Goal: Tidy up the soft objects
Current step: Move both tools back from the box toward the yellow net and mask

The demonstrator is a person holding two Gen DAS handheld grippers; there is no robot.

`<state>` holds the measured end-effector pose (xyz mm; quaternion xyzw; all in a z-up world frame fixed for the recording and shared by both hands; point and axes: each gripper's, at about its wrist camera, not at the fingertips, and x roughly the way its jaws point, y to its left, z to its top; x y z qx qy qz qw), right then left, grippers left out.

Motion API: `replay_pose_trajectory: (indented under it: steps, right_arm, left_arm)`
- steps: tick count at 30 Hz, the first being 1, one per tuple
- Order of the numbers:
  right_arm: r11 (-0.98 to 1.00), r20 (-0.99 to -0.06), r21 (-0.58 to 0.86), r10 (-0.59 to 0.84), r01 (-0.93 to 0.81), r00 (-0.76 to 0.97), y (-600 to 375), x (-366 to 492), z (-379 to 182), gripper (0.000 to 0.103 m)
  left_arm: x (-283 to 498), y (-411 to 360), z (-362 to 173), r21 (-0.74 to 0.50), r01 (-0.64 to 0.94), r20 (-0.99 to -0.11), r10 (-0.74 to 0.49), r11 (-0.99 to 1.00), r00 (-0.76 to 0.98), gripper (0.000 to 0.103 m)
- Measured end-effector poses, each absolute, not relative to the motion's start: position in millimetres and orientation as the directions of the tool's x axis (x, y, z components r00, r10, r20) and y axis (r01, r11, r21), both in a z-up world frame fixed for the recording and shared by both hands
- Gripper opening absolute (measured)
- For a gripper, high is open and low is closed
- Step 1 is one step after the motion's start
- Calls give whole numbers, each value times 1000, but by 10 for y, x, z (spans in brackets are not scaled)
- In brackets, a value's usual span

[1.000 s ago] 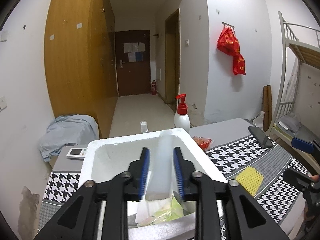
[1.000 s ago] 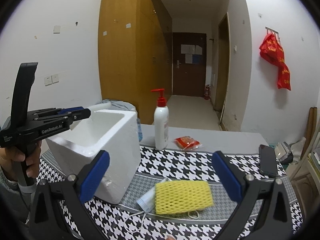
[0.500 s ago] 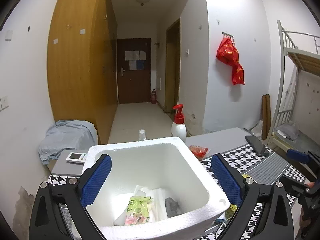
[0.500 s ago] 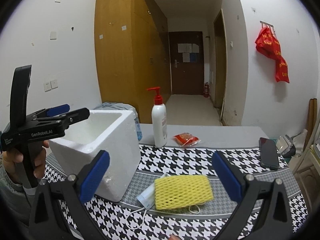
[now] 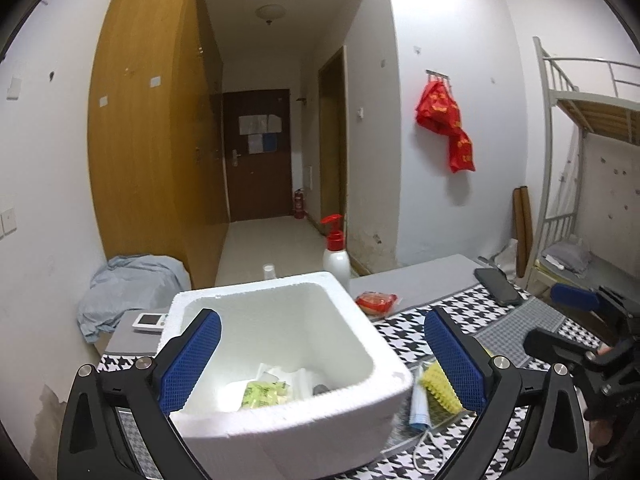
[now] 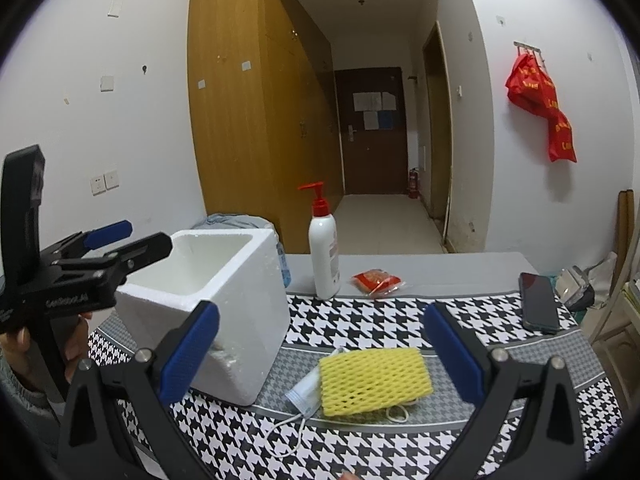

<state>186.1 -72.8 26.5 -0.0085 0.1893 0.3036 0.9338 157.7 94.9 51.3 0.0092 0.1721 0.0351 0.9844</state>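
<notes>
A white foam box [image 5: 288, 364] stands on the houndstooth table; it also shows in the right wrist view [image 6: 224, 304]. Inside lie a green-yellow packet [image 5: 264, 392], white soft pieces and a dark item. My left gripper [image 5: 320, 356] is open and empty above the box's near side. A yellow foam net [image 6: 374, 380] lies on a face mask [image 6: 306, 394] right of the box; the net's edge shows in the left wrist view [image 5: 438, 386]. My right gripper [image 6: 320, 352] is open and empty, held above and in front of the net.
A white pump bottle [image 6: 323, 252] stands behind the box. A red snack packet [image 6: 376, 282] and a black phone [image 6: 538, 306] lie farther back and right. A white thermometer display [image 5: 148, 321] sits at the table's left corner. A bunk bed stands right.
My left gripper opened and let go of a pale soft object, which now lies in the box. It then rose and pulled back. My right gripper stayed open and shifted slightly.
</notes>
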Motion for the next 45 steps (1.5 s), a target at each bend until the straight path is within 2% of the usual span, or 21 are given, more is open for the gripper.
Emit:
replay_pose_trajectory:
  steps: [13, 19, 30, 35, 45]
  right_arm:
    - [828, -327, 62, 544, -557, 773, -794, 1614, 344, 103]
    - [831, -279, 116, 553, -544, 785, -945, 1559, 369, 103]
    - [834, -305, 135, 548, -535, 778, -977, 1516, 297, 103]
    - [824, -254, 171, 567, -540, 784, -1085, 1445, 299, 103]
    - [869, -252, 135, 494, -475, 832, -1207, 1318, 181, 103]
  left_arm:
    - [1251, 807, 527, 1, -26, -296, 25, 1000, 955, 102]
    - [1145, 744, 533, -1, -18, -283, 17, 1000, 959, 102]
    - [1052, 653, 545, -7, -1, -276, -1, 1000, 961, 102]
    - [966, 573, 477, -9, 2, -254, -4, 1000, 967, 102]
    - [852, 391, 303, 2, 38, -204, -37, 999, 978, 102]
